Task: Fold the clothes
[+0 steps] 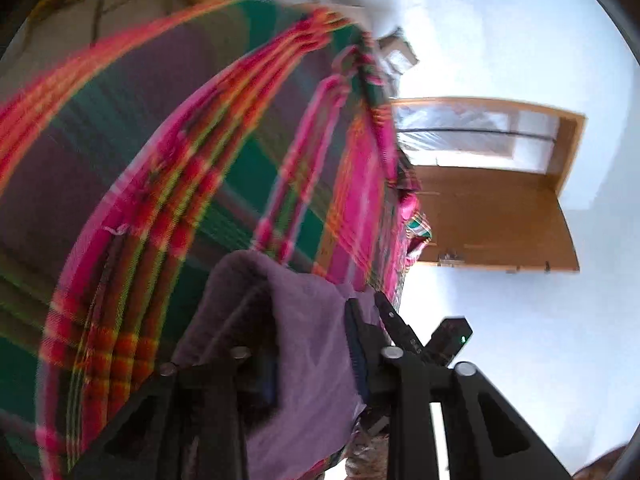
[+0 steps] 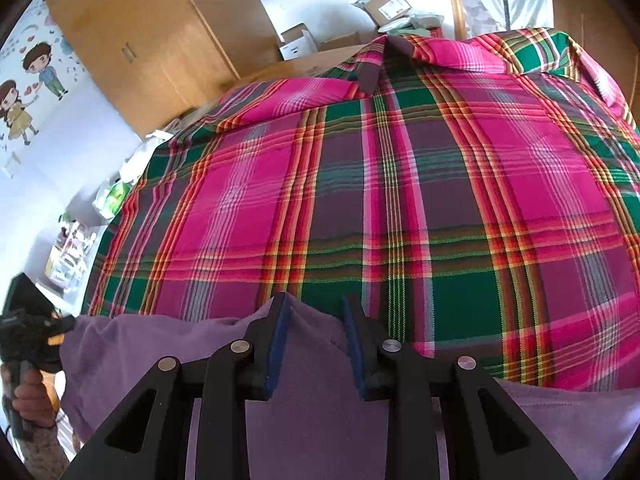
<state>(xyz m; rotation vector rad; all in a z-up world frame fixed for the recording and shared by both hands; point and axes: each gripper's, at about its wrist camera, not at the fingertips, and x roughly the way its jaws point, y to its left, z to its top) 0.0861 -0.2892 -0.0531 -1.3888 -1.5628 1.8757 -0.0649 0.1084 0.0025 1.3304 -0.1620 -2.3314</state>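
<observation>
Nearest the lens in the right wrist view, the right gripper (image 2: 316, 344) is seen with its blue-padded fingers (image 2: 278, 344) standing apart and a peak of the purple garment (image 2: 316, 420) rising between them. Whether the pads actually pinch that peak cannot be told, since a gap of cloth shows between the two pads. The garment is spread along the near edge of the plaid bedcover (image 2: 400, 200), probably laid there so that a flat surface is available for folding.

In the left wrist view, the left gripper (image 1: 312, 340) is seen with a thick fold of the same purple cloth (image 1: 304, 340) draped between and over its fingers. The cloth appears to be gripped and lifted, with the jaws closed on the bunched fabric, though blur leaves this a judgement. It is likely held up so that one edge can be carried over the rest.

Against the bedcover as landmark, the left wrist view alone shows a wooden door (image 1: 488, 216) beyond the cover's far right edge. The right wrist view alone shows the person's hand (image 2: 30, 396) holding the other gripper at the cover's near left corner, a wooden wardrobe (image 2: 152, 48) behind it, cardboard boxes (image 2: 300, 42) past its far edge, and cartoon wall stickers (image 2: 28, 84) to its far left.
</observation>
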